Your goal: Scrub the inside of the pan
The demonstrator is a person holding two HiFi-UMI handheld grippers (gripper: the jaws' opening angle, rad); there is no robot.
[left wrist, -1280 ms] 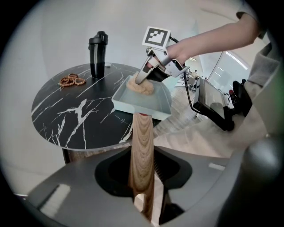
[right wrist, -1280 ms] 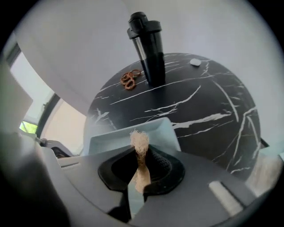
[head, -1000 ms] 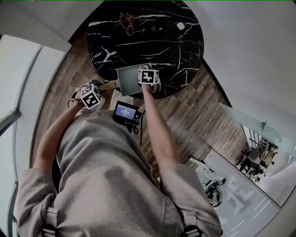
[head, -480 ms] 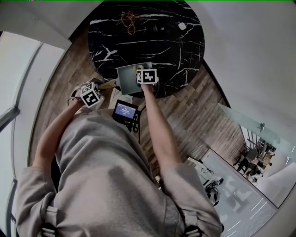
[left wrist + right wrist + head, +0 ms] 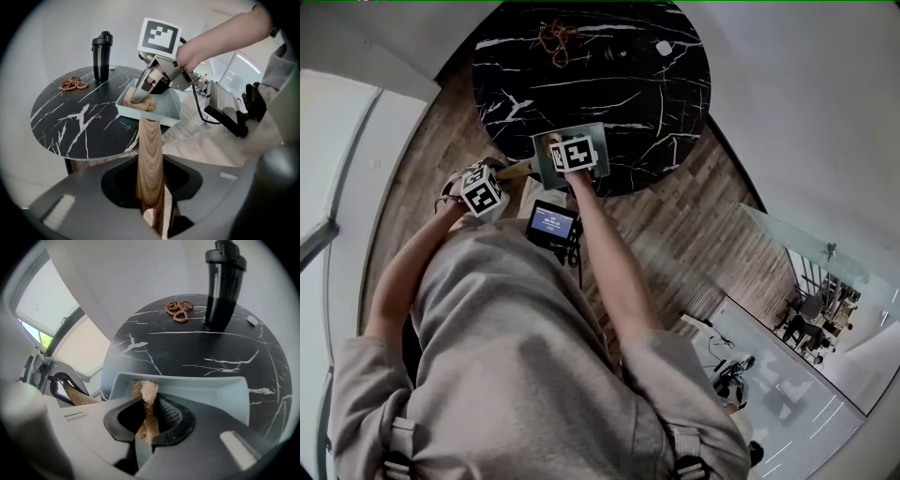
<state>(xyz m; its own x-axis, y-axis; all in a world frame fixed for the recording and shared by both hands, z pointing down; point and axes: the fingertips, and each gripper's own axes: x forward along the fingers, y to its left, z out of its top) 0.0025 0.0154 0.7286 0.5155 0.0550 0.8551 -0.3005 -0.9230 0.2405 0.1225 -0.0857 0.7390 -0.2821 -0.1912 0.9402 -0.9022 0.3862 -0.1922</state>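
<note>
Tan fibre fills the right gripper (image 5: pixel 140 93): its jaws are closed on a scrubber (image 5: pixel 149 391) pressed inside the pale blue-grey pan (image 5: pixel 546 167). Over the last second it has swept from the pan's far side towards the handle side. The left gripper (image 5: pixel 151 197), jaws just tightening, clamps the pan's wooden handle (image 5: pixel 150 145) and steadies the pan on the black marble table (image 5: pixel 609 66). It looks like mid-scrub, with the stroke covering the pan's floor.

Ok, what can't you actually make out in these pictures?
- Pan floor: mostly covered by the right gripper in the head view, and by that gripper's own body in its view.
- Small white thing on the table: too small, head view.
- Screen text: too small, head view.
</note>
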